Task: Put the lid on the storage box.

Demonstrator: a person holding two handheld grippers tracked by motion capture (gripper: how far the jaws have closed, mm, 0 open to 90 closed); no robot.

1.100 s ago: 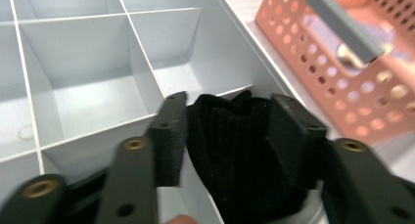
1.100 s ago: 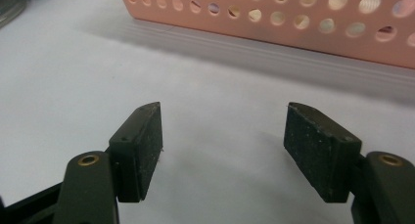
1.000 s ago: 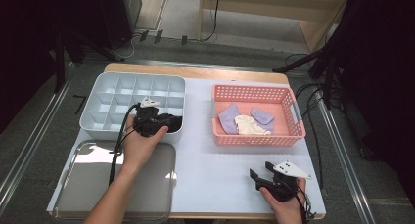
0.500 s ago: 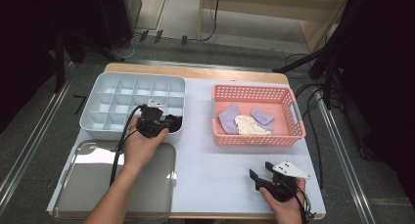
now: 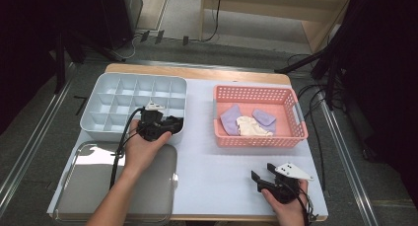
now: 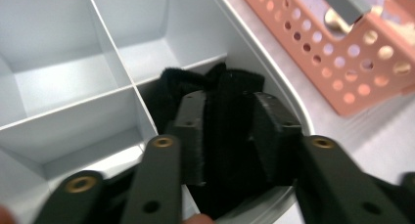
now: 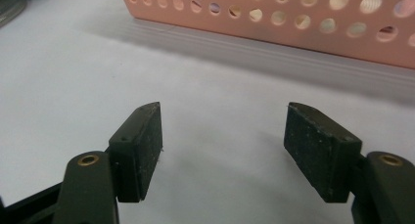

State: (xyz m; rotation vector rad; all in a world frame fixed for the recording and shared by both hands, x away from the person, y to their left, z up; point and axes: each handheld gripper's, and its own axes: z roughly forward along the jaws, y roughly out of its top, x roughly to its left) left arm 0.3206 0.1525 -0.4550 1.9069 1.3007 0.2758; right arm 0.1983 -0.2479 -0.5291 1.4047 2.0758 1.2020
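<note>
I am holding my left tool (image 5: 172,122) over the lower right compartment of the pale grey plastic divided tray (image 5: 101,90), at the left centre of the high view. The black soft fabric piece (image 6: 230,116), maybe a sock, is lying in this corner compartment, and it is standing between the two jaws. The jaws have just been opening, and in the left gripper view the pads (image 6: 193,136) are sitting loosely beside the fabric, so I am judging that I am letting it go here. I am keeping the tool low so that the fabric is staying inside the walls and not falling over the rim.

My right tool (image 5: 262,178) is resting at the lower right of the high view, on the white table (image 5: 212,162), with jaws apart and nothing between them. I am keeping it near the pink perforated plastic basket (image 5: 261,139), because the lilac and cream fabric pieces (image 5: 246,123) are waiting inside. The flat grey metal tray (image 5: 74,186) is lying at the lower left, under my left forearm.
</note>
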